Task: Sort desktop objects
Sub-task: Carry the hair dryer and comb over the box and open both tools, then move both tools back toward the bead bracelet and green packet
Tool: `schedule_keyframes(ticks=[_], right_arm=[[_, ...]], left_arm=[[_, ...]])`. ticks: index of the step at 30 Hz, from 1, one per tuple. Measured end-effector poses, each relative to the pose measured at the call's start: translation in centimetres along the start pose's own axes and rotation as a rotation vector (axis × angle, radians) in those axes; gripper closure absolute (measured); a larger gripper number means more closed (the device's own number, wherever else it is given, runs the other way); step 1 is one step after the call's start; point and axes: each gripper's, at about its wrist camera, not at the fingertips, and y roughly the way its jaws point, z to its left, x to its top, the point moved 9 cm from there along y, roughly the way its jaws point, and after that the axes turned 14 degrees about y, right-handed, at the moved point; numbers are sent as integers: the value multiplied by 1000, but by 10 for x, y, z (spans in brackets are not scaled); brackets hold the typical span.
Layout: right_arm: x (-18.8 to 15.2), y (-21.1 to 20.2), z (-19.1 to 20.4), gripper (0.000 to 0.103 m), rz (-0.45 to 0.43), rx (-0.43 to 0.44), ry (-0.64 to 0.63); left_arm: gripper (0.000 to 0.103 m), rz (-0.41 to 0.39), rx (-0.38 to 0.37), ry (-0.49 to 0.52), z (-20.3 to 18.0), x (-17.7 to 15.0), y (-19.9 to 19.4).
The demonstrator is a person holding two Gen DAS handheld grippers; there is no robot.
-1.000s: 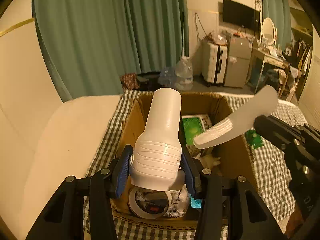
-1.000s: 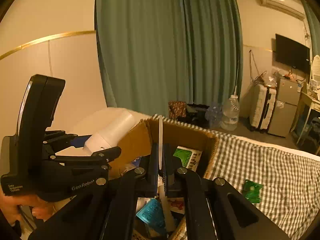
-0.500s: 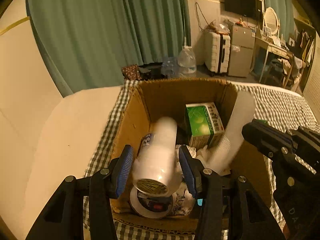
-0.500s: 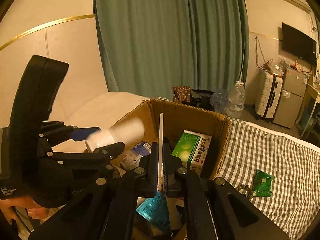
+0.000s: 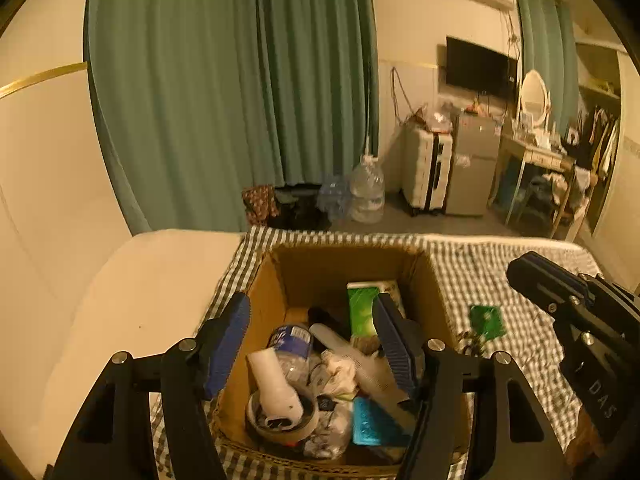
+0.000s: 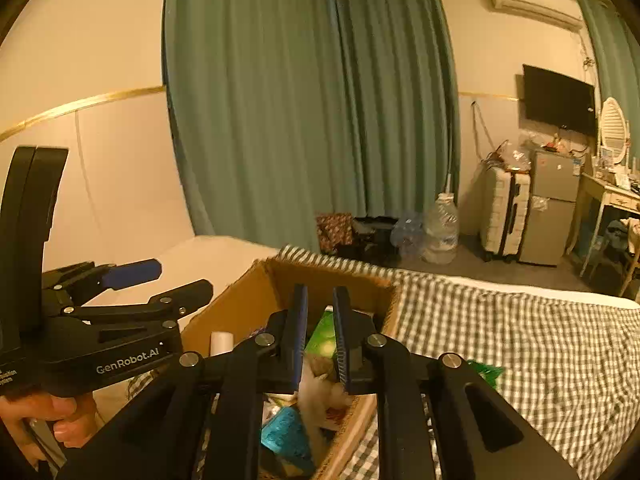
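Observation:
My left gripper [image 5: 312, 344] hangs above an open cardboard box [image 5: 264, 280], its jaws opening with nothing between them. In the box lie a white bottle [image 5: 276, 392] on a tape roll [image 5: 280, 426], a white comb [image 5: 360, 364], a green carton [image 5: 362, 312] and a blue packet [image 5: 368, 428]. My right gripper [image 6: 320, 320] is over the same box [image 6: 248, 300], its jaws opening a narrow gap and holding nothing. In the right wrist view the white bottle [image 6: 222, 342], the green carton [image 6: 324, 336] and the blue packet [image 6: 284, 436] show below it.
The box stands on a green checked cloth [image 5: 460, 264] over a bed. A small green packet [image 5: 486, 318] lies on the cloth right of the box. A hand [image 6: 44, 420] holds the left gripper [image 6: 132, 276]. Curtains, a suitcase and water jugs stand behind.
The white bottle left my left gripper and fell into the box. The comb left my right gripper and now lies in the box. Both grippers opened and lifted a little.

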Motion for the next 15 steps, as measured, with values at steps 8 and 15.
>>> schedule_keyframes(ticks=[8,15], right_arm=[[37,-35,-24,73,-82,-31,34],[73,-71,-59,55,-168,-81,68]], left_arm=[[22,-86,-28,-7,-22,24,-25],[0,-185,-59,-5,-50,41,-53]])
